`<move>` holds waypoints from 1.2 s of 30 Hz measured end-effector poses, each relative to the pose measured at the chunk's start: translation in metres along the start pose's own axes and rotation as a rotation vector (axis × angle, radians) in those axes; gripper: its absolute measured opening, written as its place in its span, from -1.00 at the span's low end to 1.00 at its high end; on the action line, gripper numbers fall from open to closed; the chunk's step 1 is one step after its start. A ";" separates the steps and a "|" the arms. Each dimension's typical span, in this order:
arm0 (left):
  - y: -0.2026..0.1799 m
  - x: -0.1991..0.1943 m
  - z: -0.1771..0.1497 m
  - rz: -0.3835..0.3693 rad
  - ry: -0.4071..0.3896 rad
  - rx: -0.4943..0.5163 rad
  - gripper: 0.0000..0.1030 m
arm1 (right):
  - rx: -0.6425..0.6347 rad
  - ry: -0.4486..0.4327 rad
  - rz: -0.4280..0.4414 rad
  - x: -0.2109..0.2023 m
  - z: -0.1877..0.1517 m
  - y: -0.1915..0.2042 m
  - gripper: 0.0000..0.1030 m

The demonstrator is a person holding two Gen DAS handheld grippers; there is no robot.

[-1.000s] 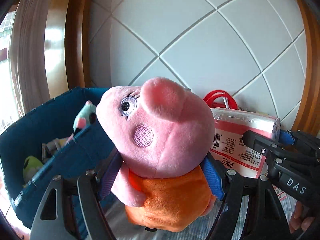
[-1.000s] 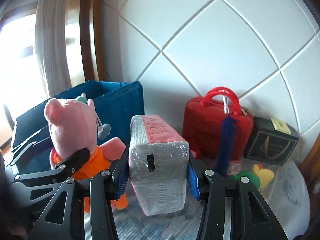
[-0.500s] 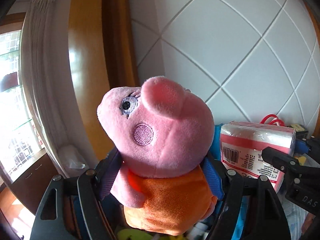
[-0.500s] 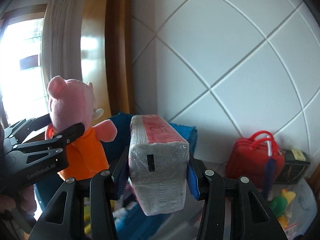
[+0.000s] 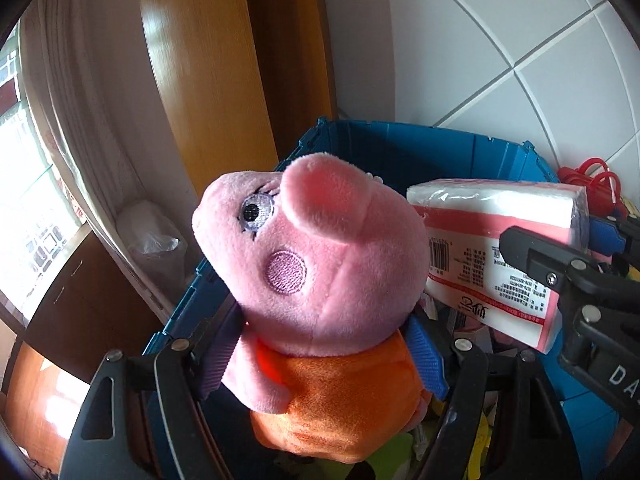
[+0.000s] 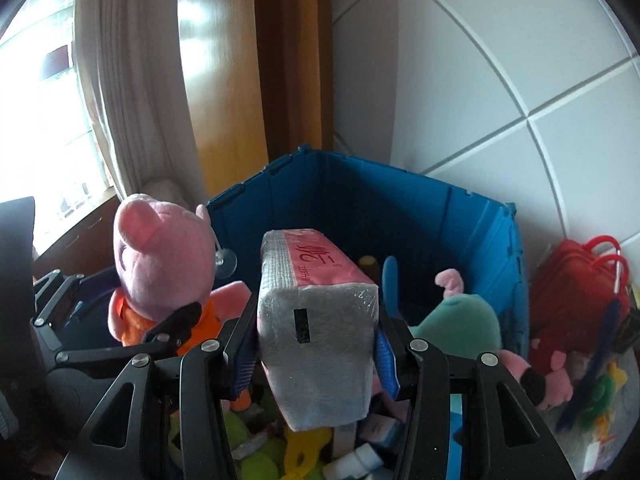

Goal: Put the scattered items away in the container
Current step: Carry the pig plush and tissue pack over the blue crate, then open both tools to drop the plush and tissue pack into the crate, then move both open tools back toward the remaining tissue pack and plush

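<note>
Gripping a pink pig plush (image 5: pixel 320 280) in an orange outfit, the left hand-held gripper (image 5: pixel 320 356) holds the toy upright over the open blue container (image 5: pixel 400 148), its blue pads pressed into the toy's sides just under the head. Beside it, the right hand-held gripper (image 6: pixel 316 344) is clamped on a wrapped pack of tissues (image 6: pixel 316 320), pink on top with red lettering, carried end-on above the same container. In the right wrist view, the pig plush (image 6: pixel 160 264) hangs at the left of the container (image 6: pixel 440 216), with a small clear suction cup (image 6: pixel 226 258) showing at its back. Down inside lie a teal plush (image 6: pixel 460 320), yellow-green soft toys (image 6: pixel 256 456) and small white packets, piled loosely. A red bag (image 6: pixel 568 280) with looped handles sits outside the container's right wall, against the white tiled wall (image 6: pixel 520 80). A pale curtain (image 6: pixel 120 80) and a wooden frame (image 6: pixel 224 80) stand behind the container at the left, next to a bright window.
</note>
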State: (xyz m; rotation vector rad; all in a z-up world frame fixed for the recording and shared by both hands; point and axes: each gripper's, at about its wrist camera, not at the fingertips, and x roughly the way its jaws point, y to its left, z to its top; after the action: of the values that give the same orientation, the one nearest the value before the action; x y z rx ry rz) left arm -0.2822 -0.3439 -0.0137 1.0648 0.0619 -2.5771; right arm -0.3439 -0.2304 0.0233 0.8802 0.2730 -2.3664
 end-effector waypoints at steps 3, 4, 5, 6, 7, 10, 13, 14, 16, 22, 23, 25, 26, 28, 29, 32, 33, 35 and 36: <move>-0.002 0.006 -0.002 -0.036 0.033 -0.030 0.51 | -0.027 0.010 -0.018 0.011 0.001 0.008 -0.06; -0.001 0.008 -0.002 -0.034 0.040 -0.032 0.53 | -0.036 0.011 -0.032 0.013 0.000 0.011 -0.06; 0.001 0.011 -0.002 -0.033 0.048 -0.033 0.54 | -0.045 0.010 -0.044 0.014 -0.001 0.014 -0.05; 0.002 0.013 -0.001 -0.033 0.056 -0.034 0.54 | -0.046 0.010 -0.052 0.017 -0.001 0.014 -0.04; 0.001 0.014 -0.001 -0.035 0.063 -0.036 0.54 | -0.042 0.011 -0.059 0.018 0.000 0.014 -0.04; 0.001 0.010 -0.001 -0.035 0.050 -0.035 0.55 | -0.048 0.012 -0.078 0.018 0.000 0.014 0.02; 0.002 0.005 0.003 -0.039 0.043 -0.024 0.75 | -0.062 0.011 -0.098 0.015 0.002 0.014 0.14; 0.001 0.002 0.003 -0.039 0.036 -0.023 0.80 | -0.059 0.013 -0.098 0.014 0.003 0.013 0.21; 0.001 -0.004 0.002 -0.043 0.028 -0.020 0.82 | -0.054 0.012 -0.101 0.011 0.003 0.010 0.22; -0.004 -0.025 -0.008 -0.067 0.005 -0.014 0.83 | -0.046 0.017 -0.112 -0.006 -0.008 0.003 0.31; -0.005 -0.030 -0.011 -0.072 -0.001 -0.014 0.83 | -0.043 0.016 -0.113 -0.010 -0.011 0.002 0.34; -0.006 -0.041 -0.018 -0.089 -0.017 -0.014 0.83 | -0.036 0.009 -0.109 -0.021 -0.018 -0.002 0.47; -0.006 -0.047 -0.021 -0.096 -0.023 -0.014 0.83 | -0.032 0.003 -0.106 -0.028 -0.022 -0.004 0.60; -0.010 -0.058 -0.028 -0.107 -0.042 -0.009 0.85 | -0.028 -0.007 -0.106 -0.042 -0.029 -0.008 0.62; -0.013 -0.063 -0.031 -0.114 -0.049 -0.007 0.91 | -0.025 -0.015 -0.106 -0.050 -0.034 -0.011 0.63; -0.021 -0.079 -0.042 -0.133 -0.084 -0.006 0.99 | -0.006 -0.043 -0.109 -0.076 -0.048 -0.021 0.85; -0.025 -0.086 -0.045 -0.143 -0.098 0.001 0.99 | 0.001 -0.055 -0.120 -0.084 -0.053 -0.024 1.00; -0.033 -0.097 -0.052 -0.159 -0.122 0.009 0.99 | 0.013 -0.082 -0.148 -0.102 -0.064 -0.033 0.99; -0.037 -0.102 -0.055 -0.164 -0.135 0.011 0.99 | 0.020 -0.088 -0.155 -0.109 -0.069 -0.038 0.99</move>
State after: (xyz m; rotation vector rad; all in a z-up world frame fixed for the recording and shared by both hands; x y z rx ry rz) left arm -0.1905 -0.2685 0.0146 0.9217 0.1054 -2.7929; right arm -0.2644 -0.1240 0.0415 0.7868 0.2925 -2.5477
